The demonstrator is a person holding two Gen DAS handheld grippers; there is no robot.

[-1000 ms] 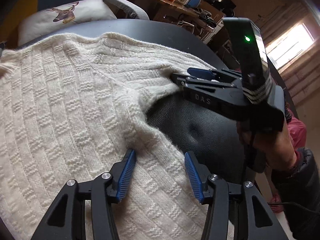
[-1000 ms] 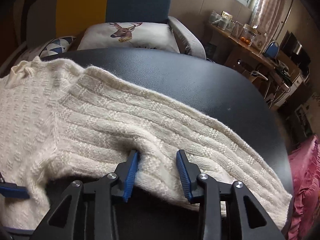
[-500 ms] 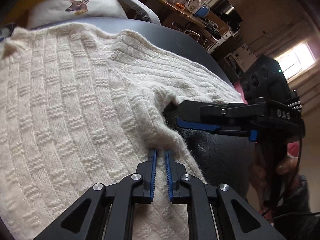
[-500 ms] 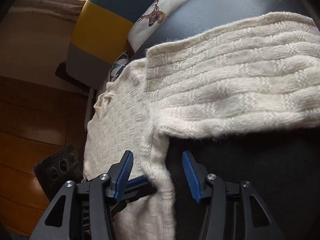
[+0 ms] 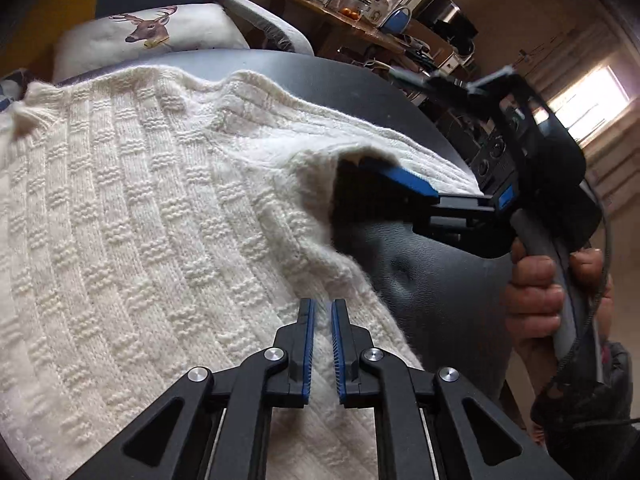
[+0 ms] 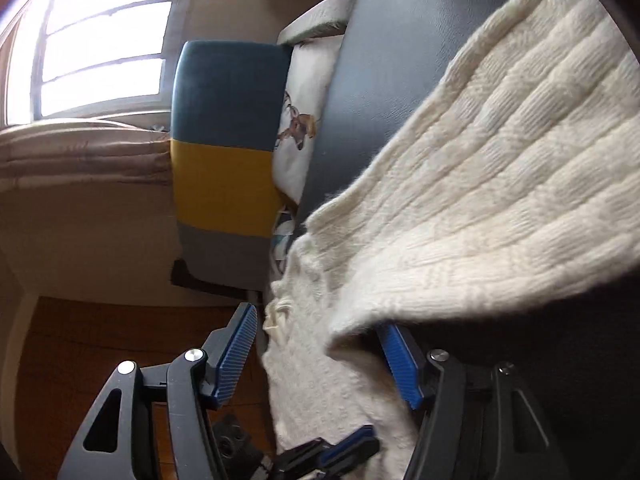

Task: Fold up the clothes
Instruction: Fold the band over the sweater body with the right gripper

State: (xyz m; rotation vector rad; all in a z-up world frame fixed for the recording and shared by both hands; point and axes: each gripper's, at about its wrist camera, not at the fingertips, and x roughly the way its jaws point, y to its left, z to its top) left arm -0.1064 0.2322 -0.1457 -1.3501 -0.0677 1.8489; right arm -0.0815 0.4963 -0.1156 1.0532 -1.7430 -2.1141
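Observation:
A cream knitted sweater point(image 5: 140, 220) lies spread on a dark leather-like table point(image 5: 420, 280). At the sweater's right side edge, below the armpit, my left gripper point(image 5: 322, 312) is shut with the knit pinched between its blue pads. The right gripper point(image 5: 372, 196) comes in from the right at the armpit. One of its fingers point(image 5: 400, 178) is tucked under the raised sleeve fold. In the right wrist view the right gripper point(image 6: 316, 320) stands wide open and rolled sideways, with the sweater point(image 6: 500, 180) draped over one finger point(image 6: 396, 360). The left gripper point(image 6: 328, 454) shows at the bottom.
A person's hand point(image 5: 536, 292) holds the right gripper's handle past the table's right edge. Beyond the far edge stands an armchair with a deer cushion point(image 5: 152, 32) and a blue, yellow and grey back point(image 6: 228, 140). A cluttered wooden desk point(image 5: 360, 12) lies further back.
My left gripper closed from open onto the sweater's side edge. The right gripper left the sleeve, rolled sideways and slid one finger under the armpit fold, raising it.

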